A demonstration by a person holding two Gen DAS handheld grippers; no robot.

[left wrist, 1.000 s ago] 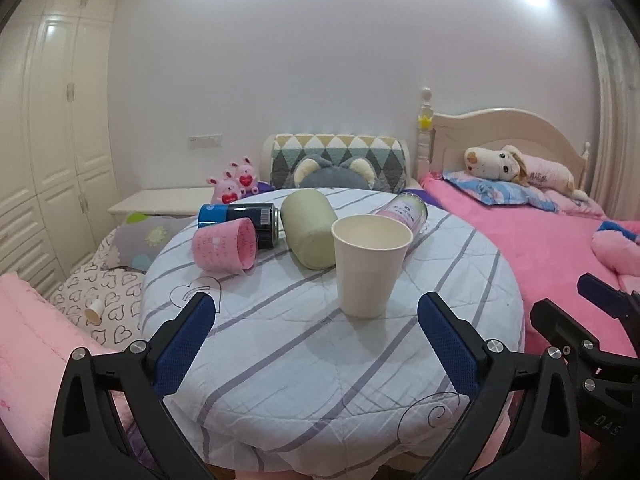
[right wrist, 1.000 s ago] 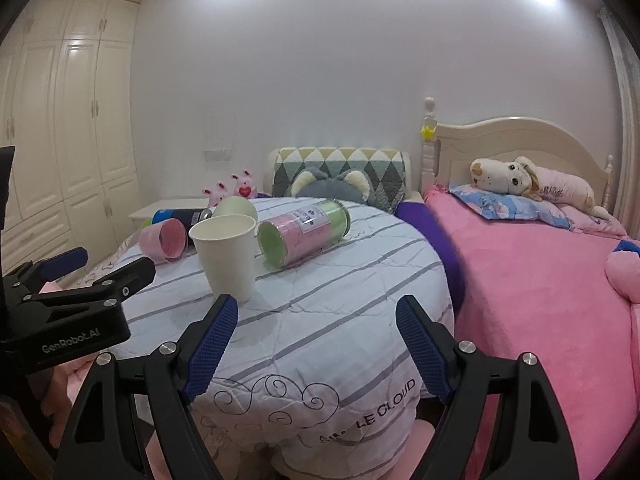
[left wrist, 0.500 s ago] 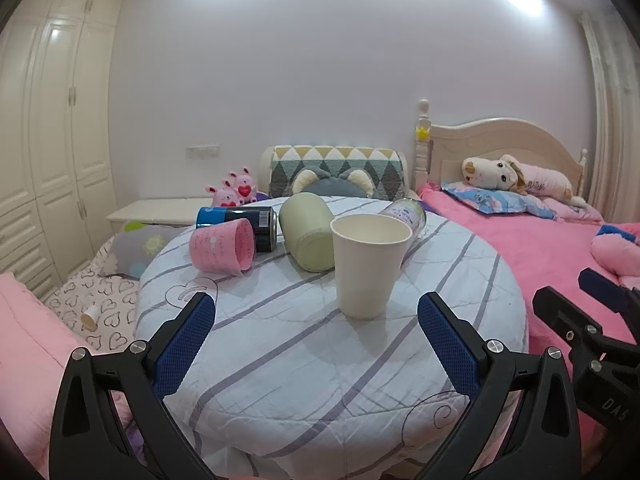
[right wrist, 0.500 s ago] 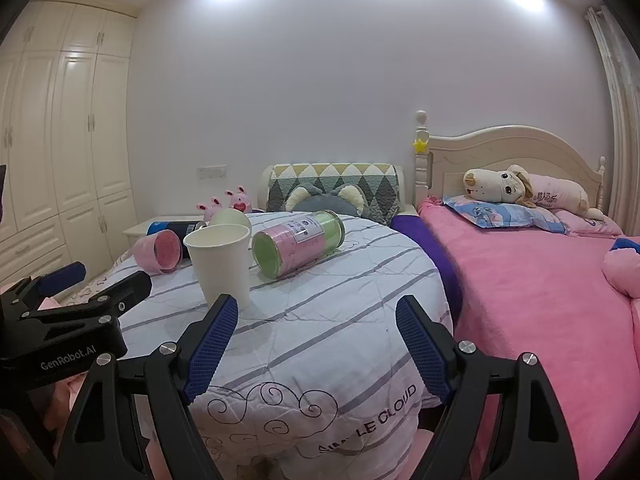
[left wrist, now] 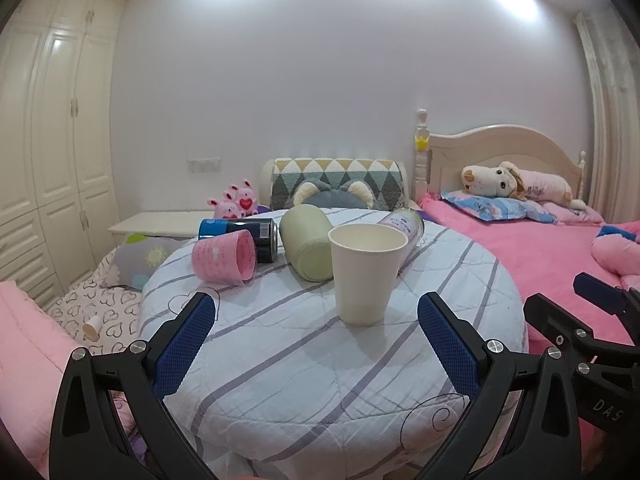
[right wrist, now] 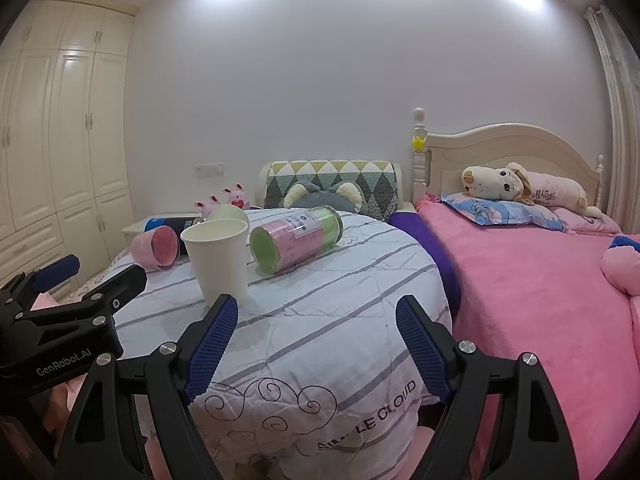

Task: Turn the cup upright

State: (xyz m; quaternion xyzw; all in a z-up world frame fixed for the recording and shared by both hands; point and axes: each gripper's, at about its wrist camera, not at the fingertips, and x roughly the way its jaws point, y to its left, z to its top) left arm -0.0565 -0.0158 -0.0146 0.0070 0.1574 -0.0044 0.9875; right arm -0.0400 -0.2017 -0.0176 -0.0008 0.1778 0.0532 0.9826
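A white paper cup (left wrist: 365, 273) stands upright on the round table (left wrist: 320, 364) with its striped cloth; it also shows in the right wrist view (right wrist: 219, 261). A pink cup (left wrist: 225, 255) lies on its side at the left, seen too in the right wrist view (right wrist: 157, 247). A pale green cup (left wrist: 307, 247) lies on its side behind the white cup. My left gripper (left wrist: 316, 340) is open and empty, short of the white cup. My right gripper (right wrist: 318, 344) is open and empty, to the right of the white cup.
A blue-black can (left wrist: 244, 235) and a pink-and-green jar (right wrist: 296, 237) lie on their sides on the table. A pink bed (right wrist: 540, 280) runs along the right. A wardrobe (left wrist: 48, 160) stands at the left, a bedside table (left wrist: 160, 222) behind.
Both views have tilted upward, so the table and cups sit lower in frame. The cups have not moved. Both grippers stay open.
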